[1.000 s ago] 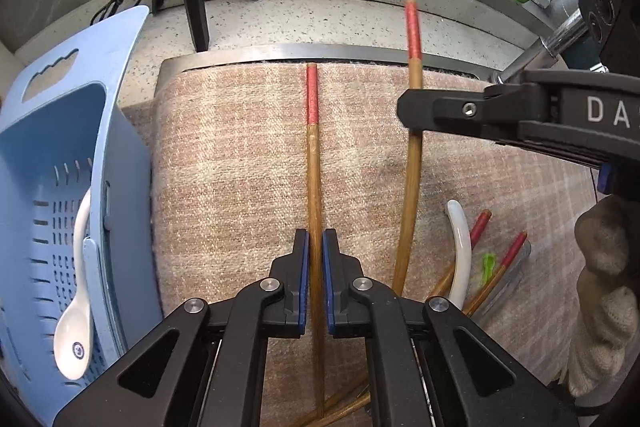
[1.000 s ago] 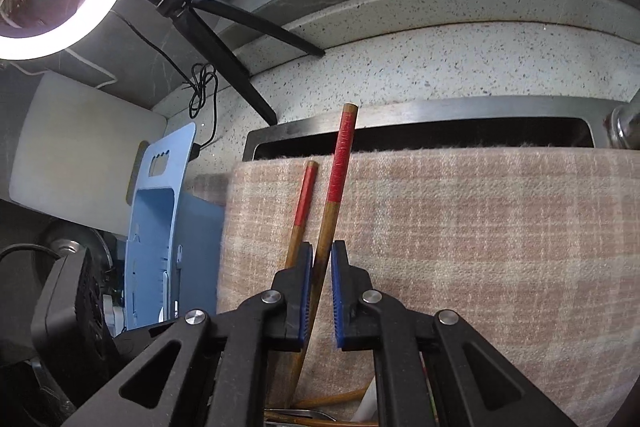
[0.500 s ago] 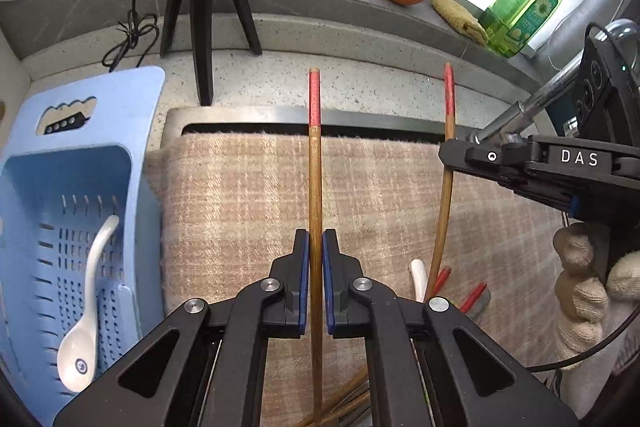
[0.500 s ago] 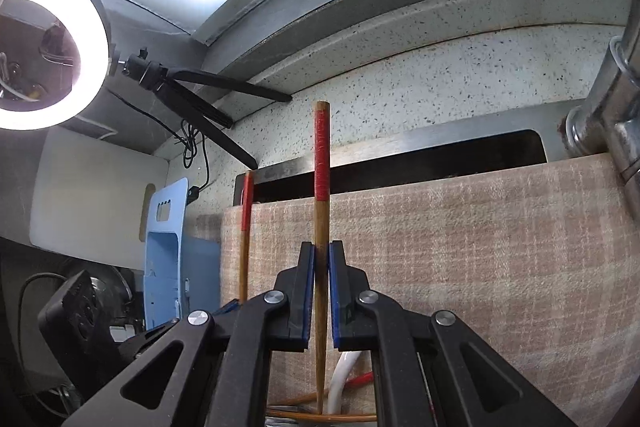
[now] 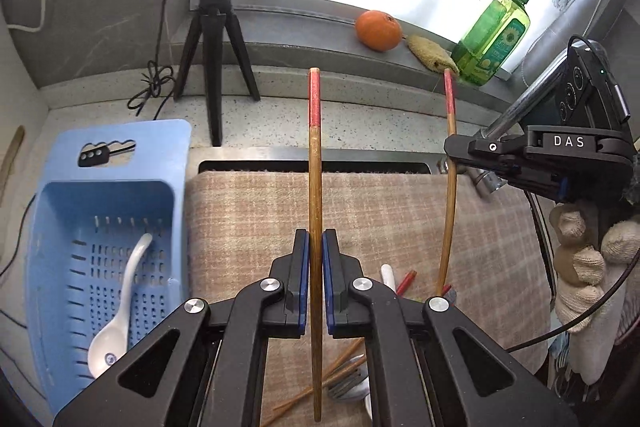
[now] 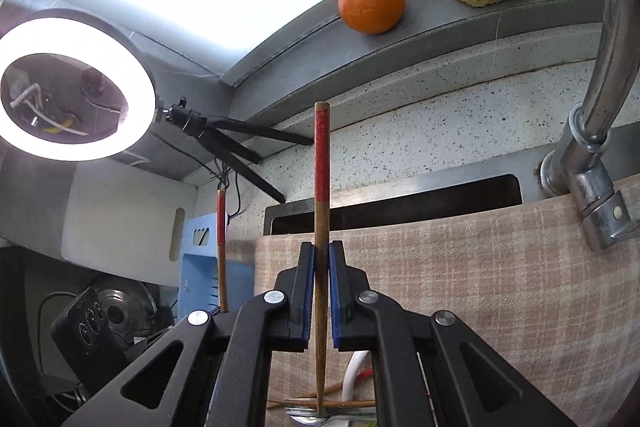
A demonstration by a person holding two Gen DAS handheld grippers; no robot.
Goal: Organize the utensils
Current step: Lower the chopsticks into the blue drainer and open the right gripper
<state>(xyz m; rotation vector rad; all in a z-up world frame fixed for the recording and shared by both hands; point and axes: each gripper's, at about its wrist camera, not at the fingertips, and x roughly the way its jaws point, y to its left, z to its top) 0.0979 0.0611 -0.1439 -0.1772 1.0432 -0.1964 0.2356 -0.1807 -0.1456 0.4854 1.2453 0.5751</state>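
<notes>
The left gripper is squeezing one red-tipped chopstick, and the right gripper is squeezing another chopstick, both over the checked cloth. More utensils are lying below. A blue basket is holding a white spoon at the left. The metal tap is standing close on the right.

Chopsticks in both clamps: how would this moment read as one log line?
left gripper: shut on left chopstick | right gripper: shut on right chopstick | blue basket: white spoon inside | more utensils on checked cloth
</notes>
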